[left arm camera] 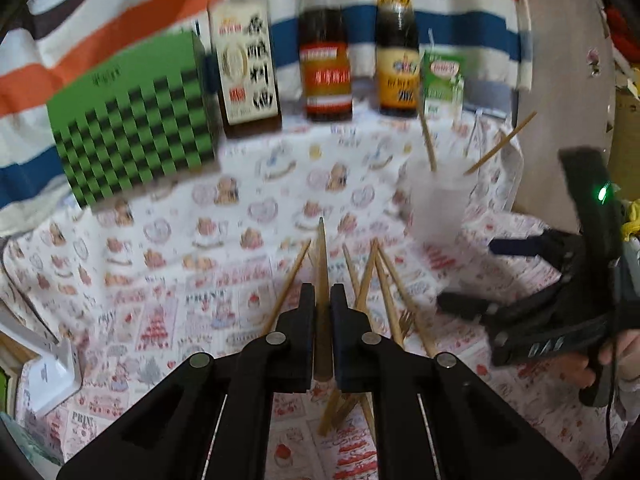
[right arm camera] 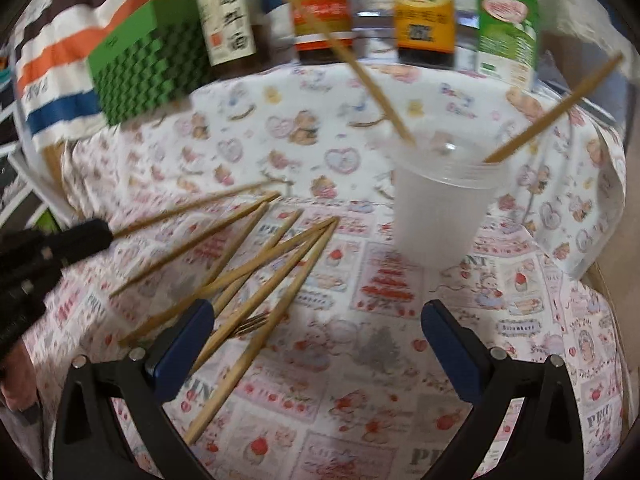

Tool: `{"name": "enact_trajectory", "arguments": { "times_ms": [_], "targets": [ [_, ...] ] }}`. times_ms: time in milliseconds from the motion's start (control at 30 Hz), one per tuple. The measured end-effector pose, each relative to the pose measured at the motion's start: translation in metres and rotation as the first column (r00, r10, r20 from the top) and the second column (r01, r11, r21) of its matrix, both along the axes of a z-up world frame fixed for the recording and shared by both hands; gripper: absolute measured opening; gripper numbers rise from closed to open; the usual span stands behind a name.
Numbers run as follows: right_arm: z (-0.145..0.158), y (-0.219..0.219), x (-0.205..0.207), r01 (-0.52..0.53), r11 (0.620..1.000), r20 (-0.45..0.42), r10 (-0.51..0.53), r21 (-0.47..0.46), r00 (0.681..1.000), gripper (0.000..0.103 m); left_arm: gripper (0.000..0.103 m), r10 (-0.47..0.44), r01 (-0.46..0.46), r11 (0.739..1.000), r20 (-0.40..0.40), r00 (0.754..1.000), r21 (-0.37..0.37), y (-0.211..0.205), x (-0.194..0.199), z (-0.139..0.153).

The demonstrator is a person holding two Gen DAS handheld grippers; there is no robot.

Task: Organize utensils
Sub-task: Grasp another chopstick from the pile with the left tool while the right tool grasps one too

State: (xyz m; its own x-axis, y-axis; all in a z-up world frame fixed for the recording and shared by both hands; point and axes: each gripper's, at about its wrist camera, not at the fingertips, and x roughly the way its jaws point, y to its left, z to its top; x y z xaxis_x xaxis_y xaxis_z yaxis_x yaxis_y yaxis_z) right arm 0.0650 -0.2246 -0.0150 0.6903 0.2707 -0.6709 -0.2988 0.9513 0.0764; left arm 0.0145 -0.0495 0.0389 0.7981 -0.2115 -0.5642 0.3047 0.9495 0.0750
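Wooden chopstick (left arm camera: 322,280) is clamped in the shut jaws of the left gripper (left arm camera: 322,312), long axis pointing to 12 o'clock, while the cup (left arm camera: 440,200) stands at 2 o'clock, nearer the wide-open right gripper (right arm camera: 316,344).

left claw (left arm camera: 322,300) clamped, right claw (right arm camera: 318,344) spread wide

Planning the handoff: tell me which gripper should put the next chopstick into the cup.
Left. The left gripper is already shut on a chopstick, with the cup just ahead to its right. The right gripper is open and empty above the loose chopsticks.
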Motion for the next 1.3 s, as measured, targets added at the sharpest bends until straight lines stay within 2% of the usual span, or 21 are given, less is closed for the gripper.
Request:
{"name": "enact_trajectory", "arguments": {
  "times_ms": [133,267,400,567,633,700,800,833,867,900,967,1033,1167,1233,1300],
  "targets": [
    [-0.005,0.012,-0.007,-0.051,0.998,-0.014,0.051,-0.026,0.999,0.103,0.007,0.055,-0.055,0.998,0.076,0.996,0.003,0.002,-0.001,0.009],
    [-0.014,0.028,-0.013,-0.105,0.993,-0.042,0.103,-0.062,0.994,0.103,0.006,0.088,-0.083,0.995,0.118,0.989,-0.051,0.016,-0.005,0.016],
    [-0.023,0.042,-0.018,-0.121,0.983,-0.049,0.115,-0.141,0.992,0.103,0.006,0.116,-0.100,0.990,0.180,0.977,-0.099,0.026,-0.013,0.024],
    [-0.033,0.044,-0.014,-0.118,0.980,-0.099,0.103,-0.158,0.990,0.103,0.006,0.169,-0.128,0.978,0.272,0.947,-0.163,0.037,-0.027,0.037],
    [-0.034,0.044,-0.012,-0.113,0.982,-0.117,0.096,-0.154,0.988,0.103,0.006,0.204,-0.155,0.972,0.304,0.930,-0.177,0.040,-0.031,0.040],
    [-0.036,0.041,-0.010,-0.087,0.985,-0.141,0.066,-0.148,0.988,0.103,0.006,0.218,-0.167,0.969,0.316,0.923,-0.182,0.043,-0.033,0.043],
    [-0.040,0.036,-0.006,-0.058,0.990,-0.175,0.035,-0.126,0.984,0.092,0.006,0.240,-0.181,0.963,0.325,0.915,-0.202,0.048,-0.034,0.044],
    [-0.039,0.035,-0.007,-0.051,0.990,-0.165,0.029,-0.131,0.986,0.083,0.006,0.245,-0.185,0.962,0.329,0.912,-0.203,0.049,-0.034,0.044],
    [-0.038,0.035,-0.008,-0.052,0.991,-0.163,0.031,-0.127,0.986,0.071,0.006,0.250,-0.190,0.961,0.334,0.909,-0.202,0.049,-0.035,0.045],
    [-0.036,0.035,-0.009,-0.049,0.990,-0.157,0.028,-0.129,0.987,0.064,0.006,0.255,-0.194,0.960,0.341,0.905,-0.203,0.049,-0.036,0.045],
    [-0.033,0.035,-0.012,-0.051,0.990,-0.151,0.031,-0.132,0.988,0.028,0.006,0.256,-0.192,0.960,0.355,0.899,-0.206,0.050,-0.039,0.046],
    [-0.031,0.035,-0.013,-0.058,0.989,-0.159,0.036,-0.138,0.987,0.011,0.006,0.259,-0.197,0.960,0.362,0.895,-0.199,0.049,-0.040,0.046],
    [-0.028,0.025,-0.009,-0.018,0.994,-0.153,0.002,-0.104,0.988,0.007,0.006,0.269,-0.208,0.959,0.376,0.887,-0.195,0.049,-0.041,0.046],
    [-0.018,0.017,-0.011,0.009,0.997,-0.104,-0.016,-0.070,0.994,0.007,0.006,0.281,-0.217,0.955,0.380,0.881,-0.203,0.050,-0.042,0.046],
    [-0.001,0.009,-0.018,0.040,0.999,-0.012,-0.040,-0.031,0.999,0.007,0.006,0.281,-0.210,0.953,0.383,0.880,-0.218,0.053,-0.043,0.047]
  ]
}}
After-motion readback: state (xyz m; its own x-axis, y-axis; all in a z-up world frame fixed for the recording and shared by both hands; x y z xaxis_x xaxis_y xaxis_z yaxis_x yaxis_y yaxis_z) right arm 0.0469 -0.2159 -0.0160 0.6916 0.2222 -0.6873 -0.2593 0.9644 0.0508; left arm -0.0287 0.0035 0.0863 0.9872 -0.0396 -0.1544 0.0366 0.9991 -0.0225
